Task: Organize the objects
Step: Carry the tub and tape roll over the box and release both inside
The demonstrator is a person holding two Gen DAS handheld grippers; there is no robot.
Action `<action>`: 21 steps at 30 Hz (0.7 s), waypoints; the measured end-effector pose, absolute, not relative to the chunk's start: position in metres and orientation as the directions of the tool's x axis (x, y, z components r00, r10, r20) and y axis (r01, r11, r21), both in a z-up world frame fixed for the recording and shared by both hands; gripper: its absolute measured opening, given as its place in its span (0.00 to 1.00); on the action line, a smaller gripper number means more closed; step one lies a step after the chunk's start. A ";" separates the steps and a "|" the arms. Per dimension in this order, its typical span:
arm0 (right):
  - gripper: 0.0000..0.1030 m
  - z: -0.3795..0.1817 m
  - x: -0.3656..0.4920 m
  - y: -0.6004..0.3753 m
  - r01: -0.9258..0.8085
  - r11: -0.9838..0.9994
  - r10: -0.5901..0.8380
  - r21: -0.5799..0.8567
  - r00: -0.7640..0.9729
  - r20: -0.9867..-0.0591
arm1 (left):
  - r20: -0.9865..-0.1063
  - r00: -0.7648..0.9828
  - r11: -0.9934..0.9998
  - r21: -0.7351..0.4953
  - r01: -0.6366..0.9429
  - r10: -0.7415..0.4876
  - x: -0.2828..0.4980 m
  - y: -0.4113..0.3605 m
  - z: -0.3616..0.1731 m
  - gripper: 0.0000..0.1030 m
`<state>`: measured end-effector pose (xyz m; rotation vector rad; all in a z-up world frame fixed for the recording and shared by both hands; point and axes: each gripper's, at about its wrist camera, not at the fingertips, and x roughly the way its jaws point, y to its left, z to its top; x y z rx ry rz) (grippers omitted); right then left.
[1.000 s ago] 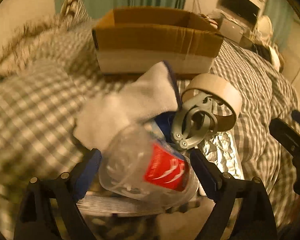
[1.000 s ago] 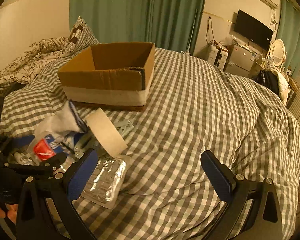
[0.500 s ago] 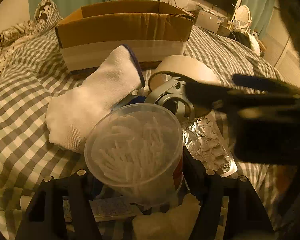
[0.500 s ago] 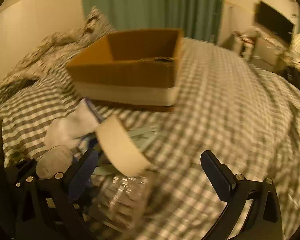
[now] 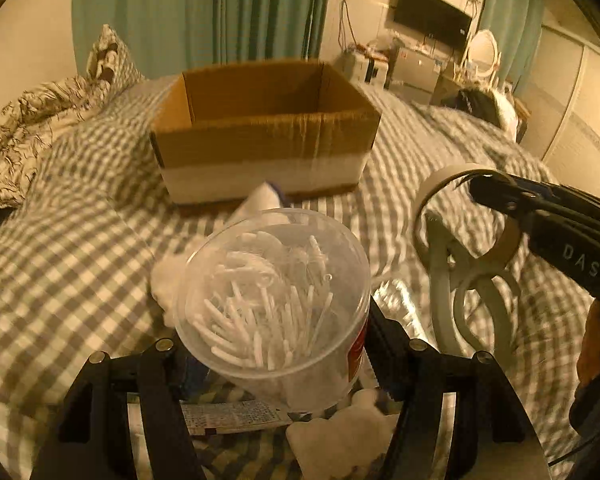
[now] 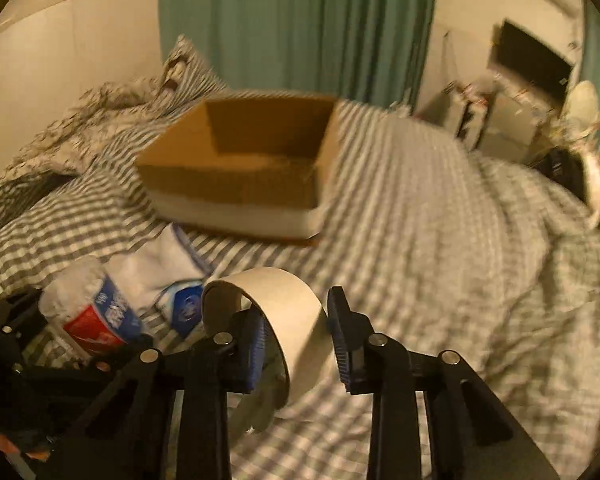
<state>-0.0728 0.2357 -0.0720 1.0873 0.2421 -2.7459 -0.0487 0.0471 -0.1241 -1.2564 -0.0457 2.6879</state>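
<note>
Left wrist view: the left gripper (image 5: 276,344) clamps a clear cotton-swab tub (image 5: 274,300) at lower centre, lid toward the camera. Above it sits the open cardboard box (image 5: 264,136) on the checked bedspread (image 5: 72,240). At right, the right gripper (image 5: 540,216) reaches in from the frame edge, gripping the tape roll (image 5: 432,192).

Right wrist view: the right gripper's fingers (image 6: 340,336) pinch the tape roll's band (image 6: 284,304) at lower centre; the tub (image 6: 88,308) lies lower left, beside a white sock (image 6: 156,268).

box (image 5: 260,148) on bed (image 5: 60,240), sock (image 6: 160,268) before it
</note>
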 end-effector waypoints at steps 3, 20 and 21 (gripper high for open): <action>0.25 -0.044 -0.058 0.241 0.168 -0.977 -0.050 -0.130 -0.779 -0.625 | -0.729 -0.664 -0.985 -0.092 -0.147 0.167 -0.044 0.047 -0.105 0.65; 0.25 0.015 -0.075 0.205 0.260 -0.956 -0.148 -0.133 -0.824 -0.546 | -0.635 -0.756 -0.987 -0.065 -0.149 0.156 -0.086 0.028 -0.033 0.65; 0.25 0.020 -0.086 0.200 0.271 -0.954 -0.160 -0.130 -0.825 -0.542 | -0.631 -0.760 -0.986 -0.059 -0.157 0.159 -0.094 0.028 -0.029 0.65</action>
